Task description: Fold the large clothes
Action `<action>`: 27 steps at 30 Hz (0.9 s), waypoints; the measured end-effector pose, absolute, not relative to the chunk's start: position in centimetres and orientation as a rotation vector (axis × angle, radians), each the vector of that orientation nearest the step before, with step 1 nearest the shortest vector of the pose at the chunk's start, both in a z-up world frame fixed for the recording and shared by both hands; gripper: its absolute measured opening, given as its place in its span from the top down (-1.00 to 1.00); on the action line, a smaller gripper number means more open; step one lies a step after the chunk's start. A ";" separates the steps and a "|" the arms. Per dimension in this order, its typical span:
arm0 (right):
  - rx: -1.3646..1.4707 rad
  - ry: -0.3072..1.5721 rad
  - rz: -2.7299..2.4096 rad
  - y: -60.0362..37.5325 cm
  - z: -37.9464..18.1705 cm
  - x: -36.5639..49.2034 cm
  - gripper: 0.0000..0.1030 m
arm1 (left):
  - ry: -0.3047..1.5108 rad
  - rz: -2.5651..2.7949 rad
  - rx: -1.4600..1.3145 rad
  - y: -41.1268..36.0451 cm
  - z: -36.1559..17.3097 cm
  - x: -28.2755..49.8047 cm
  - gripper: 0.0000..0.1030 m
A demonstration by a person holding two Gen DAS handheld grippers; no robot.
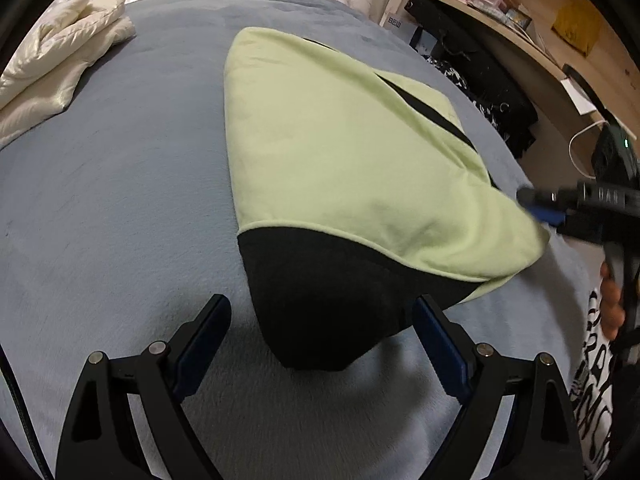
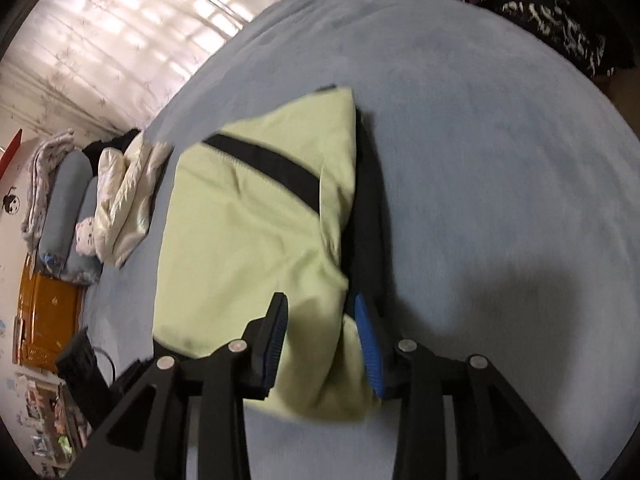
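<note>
Two grippers over a folded green-and-black garment (image 1: 340,152) on my grey-blue bedcover (image 1: 120,160).

From my left wrist, my left gripper (image 1: 320,336) hangs wide apart, empty, its fingers flanking the garment's black near end; a cream quilt (image 1: 60,52) lies far left. From my right wrist, my right gripper (image 2: 320,344) stands partly parted, a green corner between its pads, apparently unpressed.

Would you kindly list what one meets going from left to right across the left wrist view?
Cream bedding → bare blue-grey bedspread → light green and black garment → right gripper → person's hand.
</note>
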State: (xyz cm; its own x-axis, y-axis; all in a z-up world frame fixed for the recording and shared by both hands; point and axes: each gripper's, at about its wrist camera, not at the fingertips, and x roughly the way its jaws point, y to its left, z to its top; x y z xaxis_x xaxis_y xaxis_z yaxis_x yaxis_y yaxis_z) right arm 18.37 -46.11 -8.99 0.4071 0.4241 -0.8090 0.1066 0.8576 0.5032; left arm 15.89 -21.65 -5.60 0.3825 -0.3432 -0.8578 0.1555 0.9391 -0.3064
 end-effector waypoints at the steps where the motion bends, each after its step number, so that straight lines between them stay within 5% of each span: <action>1: 0.527 1.148 0.219 -46.0 -8.9 18.0 0.31 | 1.133 -0.319 -0.189 -21.6 -5.4 15.9 -0.76; 6: 0.462 1.162 0.258 -44.0 -9.2 17.0 0.37 | 1.136 -0.301 -0.182 -21.1 -5.3 16.1 -0.75; 8: 0.394 1.144 0.229 -43.1 -9.3 16.7 0.83 | 1.151 -0.287 -0.181 -21.3 -5.5 16.4 -0.67; 14: 0.304 1.064 0.102 -42.4 -10.7 13.5 0.87 | 1.188 -0.281 -0.183 -21.1 -7.6 16.2 -0.68; 20: 0.460 1.054 0.126 -43.9 -9.8 13.0 0.82 | 1.168 -0.316 -0.144 -21.3 -5.3 16.4 -0.67; 24: 0.483 0.996 0.150 -44.8 -7.3 16.1 0.30 | 1.117 -0.313 -0.187 -20.1 -2.7 18.3 -0.67; 27: 0.506 0.985 0.161 -44.6 -6.9 19.9 0.30 | 1.102 -0.268 -0.182 -19.4 -2.1 21.6 -0.67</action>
